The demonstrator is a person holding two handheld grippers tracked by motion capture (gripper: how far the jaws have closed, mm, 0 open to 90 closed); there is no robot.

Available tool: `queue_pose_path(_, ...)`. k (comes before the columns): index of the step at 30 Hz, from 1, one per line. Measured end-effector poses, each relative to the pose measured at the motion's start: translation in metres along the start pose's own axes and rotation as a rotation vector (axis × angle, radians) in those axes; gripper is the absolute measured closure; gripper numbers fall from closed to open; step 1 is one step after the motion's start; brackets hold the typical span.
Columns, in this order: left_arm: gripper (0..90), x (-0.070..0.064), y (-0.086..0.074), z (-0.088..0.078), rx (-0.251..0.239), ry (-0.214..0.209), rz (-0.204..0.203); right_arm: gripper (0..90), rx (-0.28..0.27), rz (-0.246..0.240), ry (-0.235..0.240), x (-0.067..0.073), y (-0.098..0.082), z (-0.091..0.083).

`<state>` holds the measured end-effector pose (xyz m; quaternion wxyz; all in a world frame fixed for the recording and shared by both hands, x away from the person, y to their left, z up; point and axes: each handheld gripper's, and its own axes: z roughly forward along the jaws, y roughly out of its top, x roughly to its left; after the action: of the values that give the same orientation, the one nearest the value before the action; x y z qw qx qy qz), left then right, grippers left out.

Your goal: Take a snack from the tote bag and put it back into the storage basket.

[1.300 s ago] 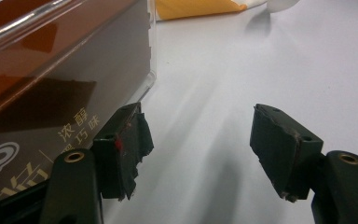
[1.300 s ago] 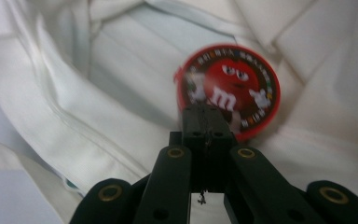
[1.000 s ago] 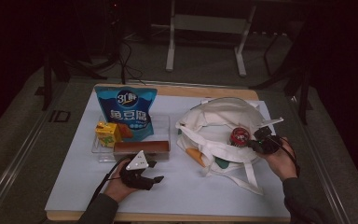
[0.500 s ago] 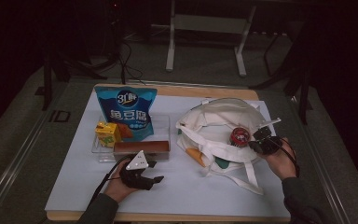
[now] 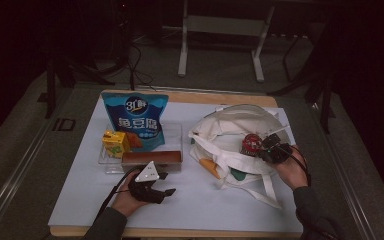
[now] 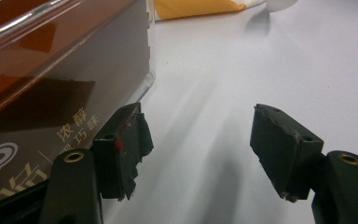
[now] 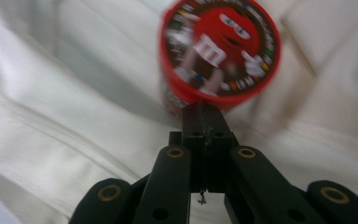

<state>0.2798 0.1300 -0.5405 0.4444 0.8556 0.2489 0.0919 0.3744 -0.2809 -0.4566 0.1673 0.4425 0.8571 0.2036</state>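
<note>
Two grippers over white tabletop (image 5: pixel 205 200); high view: right gripper (image 5: pixel 266 148) at round red candy tub (image 5: pixel 252 144) lying in cream cloth bag (image 5: pixel 230 130), tub half hidden by bag folds; dark room behind; left gripper view: left gripper (image 6: pixel 200 149) spread, nothing between, brown boxed bar (image 6: pixel 51 84) cropped by frame; right gripper view: jaws clenched together, blurred tub just beyond tips.

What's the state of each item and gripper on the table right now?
Red candy tub: on the tote bag, at the tip of the right gripper.
Tote bag: lying slumped, mouth open.
Right gripper: shut, empty.
Left gripper: open, empty, beside the brown box.
Brown box: lying flat.
Blue pouch: upright.
Yellow carton: upright.
</note>
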Motion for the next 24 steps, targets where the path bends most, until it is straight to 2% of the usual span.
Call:
queue_pose_path(2, 34.8, 0.0, 0.0, 0.0, 0.0, 0.0, 0.0, 87.6, -0.001, -0.022, 0.002, 0.003, 0.003, -0.001)
queue_pose_path(4, 34.8, 0.0, 0.0, 0.0, 0.0, 0.0, 0.002, 84.2, -0.016, -0.024, 0.017, 0.004, 0.006, -0.004)
queue_pose_path(6, 34.9, 0.0, 0.0, 0.0, 0.0, 0.0, 0.001, 80.4, -0.048, -0.011, 0.027, 0.003, 0.008, -0.008)
queue_pose_path(8, 34.8, 0.0, 0.0, 0.0, 0.0, 0.0, 0.001, 72.0, -0.07, 0.008, 0.023, 0.002, 0.011, -0.012)
queue_pose_path(12, 34.8, 0.0, 0.0, 0.0, 0.001, 0.001, 0.002, 58.7, -0.076, 0.048, -0.01, 0.0, 0.019, -0.015)
queue_pose_path(15, 34.8, 0.0, 0.0, 0.0, 0.001, 0.0, 0.002, 47.8, -0.092, 0.079, -0.013, -0.004, 0.024, -0.015)
queue_pose_path(17, 34.8, 0.0, 0.0, 0.0, 0.001, 0.0, 0.002, 41.3, -0.085, 0.09, -0.012, -0.005, 0.028, -0.013)
queue_pose_path(22, 34.8, 0.0, 0.0, 0.0, 0.001, 0.0, 0.003, 33.5, -0.059, 0.1, 0.002, -0.007, 0.034, -0.006)
queue_pose_path(24, 34.8, 0.0, 0.0, 0.0, 0.001, 0.0, 0.002, 29.8, -0.052, 0.103, -0.008, -0.007, 0.036, -0.002)
